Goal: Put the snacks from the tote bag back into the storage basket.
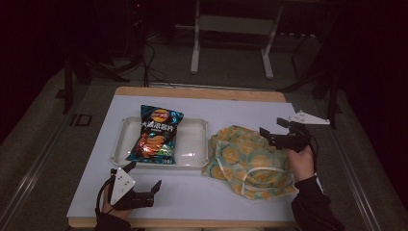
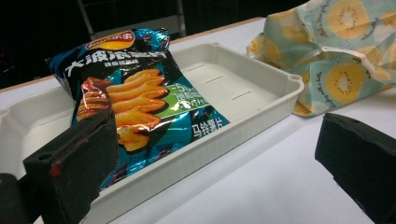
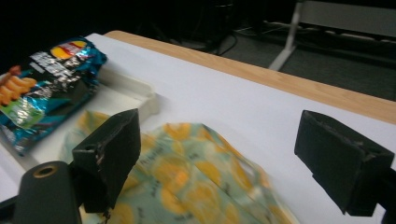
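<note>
While hovering spread apart over crumpled kiwi-print fabric bag (image 1: 250,161), right tool (image 1: 278,130) grips nothing; left tool (image 1: 153,188) likewise apart; blue crisp packet (image 1: 156,134) already in white plastic tray (image 1: 195,144), bagging apparently unstarted.

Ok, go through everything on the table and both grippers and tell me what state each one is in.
Chip bag: sealed, lying in the tray.
Tray: upright, holds the chip bag.
Fabric bag: crumpled, lying beside the tray.
Left gripper: open, holding nothing.
Right gripper: open, above the fabric bag.
</note>
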### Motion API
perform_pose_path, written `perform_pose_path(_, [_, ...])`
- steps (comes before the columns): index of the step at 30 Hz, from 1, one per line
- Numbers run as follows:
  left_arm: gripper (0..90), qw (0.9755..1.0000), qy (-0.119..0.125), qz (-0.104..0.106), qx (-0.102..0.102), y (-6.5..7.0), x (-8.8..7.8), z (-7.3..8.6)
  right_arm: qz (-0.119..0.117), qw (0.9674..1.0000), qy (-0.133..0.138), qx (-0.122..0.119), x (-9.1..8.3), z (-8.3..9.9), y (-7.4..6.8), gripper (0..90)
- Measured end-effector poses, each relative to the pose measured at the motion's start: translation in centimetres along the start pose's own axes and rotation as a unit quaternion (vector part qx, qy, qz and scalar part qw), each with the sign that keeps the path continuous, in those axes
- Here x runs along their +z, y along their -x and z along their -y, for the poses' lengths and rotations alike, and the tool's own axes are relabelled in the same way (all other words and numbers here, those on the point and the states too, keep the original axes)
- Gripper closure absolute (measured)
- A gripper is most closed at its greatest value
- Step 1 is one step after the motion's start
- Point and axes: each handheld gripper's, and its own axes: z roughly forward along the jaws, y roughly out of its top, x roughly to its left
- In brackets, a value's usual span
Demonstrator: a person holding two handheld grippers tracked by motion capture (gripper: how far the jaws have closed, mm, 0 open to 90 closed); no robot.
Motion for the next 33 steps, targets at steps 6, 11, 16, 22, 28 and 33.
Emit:
perform_pose_path(6, [0.2,1.0,-0.002,0.0,0.0,0.0,0.1,0.0,0.016,0.9998,0.0,0.007,-1.5,1.6,0.7,14.3])
perform_pose_path(11, [0.3,1.0,-0.003,0.001,0.0,0.0,0.1,0.0,0.031,0.9995,0.005,0.01,-2.7,2.6,0.9,14.3])
perform_pose_path(16, [0.3,1.0,-0.003,0.001,0.0,0.0,0.0,0.0,0.052,0.9986,0.005,0.009,-3.4,3.8,0.7,14.3])
perform_pose_path(22, [0.3,1.0,-0.004,0.002,0.001,0.0,0.1,0.1,0.073,0.9972,0.013,0.009,-3.9,5.1,0.5,14.3])
perform_pose_path(28, [0.3,1.0,-0.006,0.004,0.003,0.1,0.1,0.1,0.111,0.993,0.034,0.022,-4.7,6.4,0.7,14.3])
perform_pose_path(33, [0.3,0.9999,-0.008,0.009,0.005,0.2,0.2,0.1,0.136,0.9893,0.047,0.024,-5.3,7.5,0.8,14.2])
